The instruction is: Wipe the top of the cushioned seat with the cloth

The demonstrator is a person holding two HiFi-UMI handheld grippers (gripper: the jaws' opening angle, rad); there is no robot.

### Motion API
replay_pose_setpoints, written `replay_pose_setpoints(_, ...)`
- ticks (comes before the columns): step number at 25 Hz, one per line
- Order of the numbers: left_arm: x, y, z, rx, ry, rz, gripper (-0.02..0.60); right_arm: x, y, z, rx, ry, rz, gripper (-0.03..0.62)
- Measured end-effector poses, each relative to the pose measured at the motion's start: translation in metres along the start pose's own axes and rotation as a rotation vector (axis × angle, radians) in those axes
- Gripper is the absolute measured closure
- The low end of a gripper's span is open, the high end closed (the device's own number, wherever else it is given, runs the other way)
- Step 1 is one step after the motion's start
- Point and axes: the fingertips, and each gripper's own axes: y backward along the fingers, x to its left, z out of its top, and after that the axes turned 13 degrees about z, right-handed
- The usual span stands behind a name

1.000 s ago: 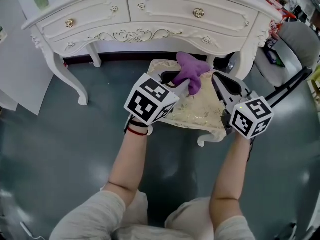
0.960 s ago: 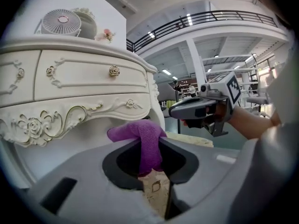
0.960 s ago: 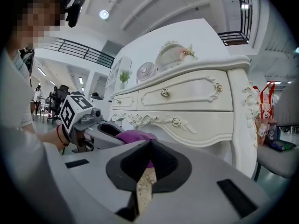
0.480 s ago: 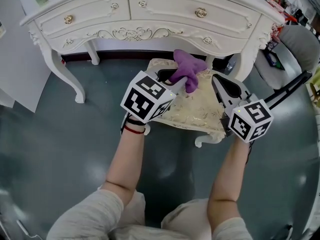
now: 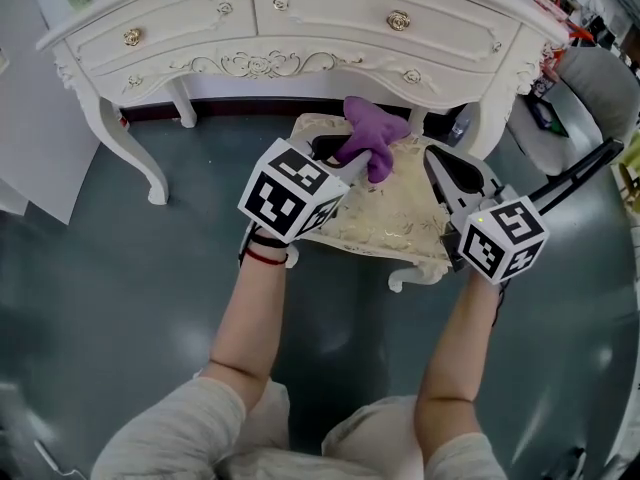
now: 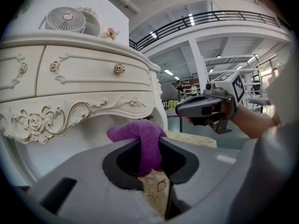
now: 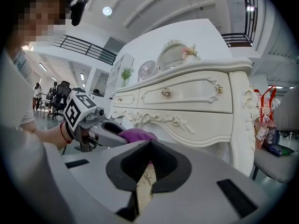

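Observation:
The cushioned seat (image 5: 400,218), a cream floral stool top, stands in front of the dresser. My left gripper (image 5: 350,160) is shut on the purple cloth (image 5: 372,133) above the seat's far left part. In the left gripper view the cloth (image 6: 142,141) hangs pinched between the jaws, with the seat's fabric (image 6: 196,138) beyond it. I cannot tell whether the cloth touches the seat. My right gripper (image 5: 434,156) is shut with nothing in it, over the seat's right side. The right gripper view shows its jaws together, and the cloth (image 7: 135,135) in the left gripper (image 7: 100,133) to the left.
A white carved dresser (image 5: 300,28) with drawers stands just behind the seat, its legs (image 5: 135,158) at either side. A grey chair (image 5: 590,88) and a black bar (image 5: 578,173) are at the right. Grey floor surrounds the stool; my knees are below.
Only the head view has shifted a little. Both grippers and the cloth keep their places over the seat.

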Motion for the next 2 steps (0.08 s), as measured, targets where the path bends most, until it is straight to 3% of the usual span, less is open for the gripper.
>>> replay_pose_setpoints(2,-0.0005,0.0002,-0.0006,0.002,0.001,0.000,0.500,0.0005,0.0001,-0.0003,0.004,0.002,0.001,0.586)
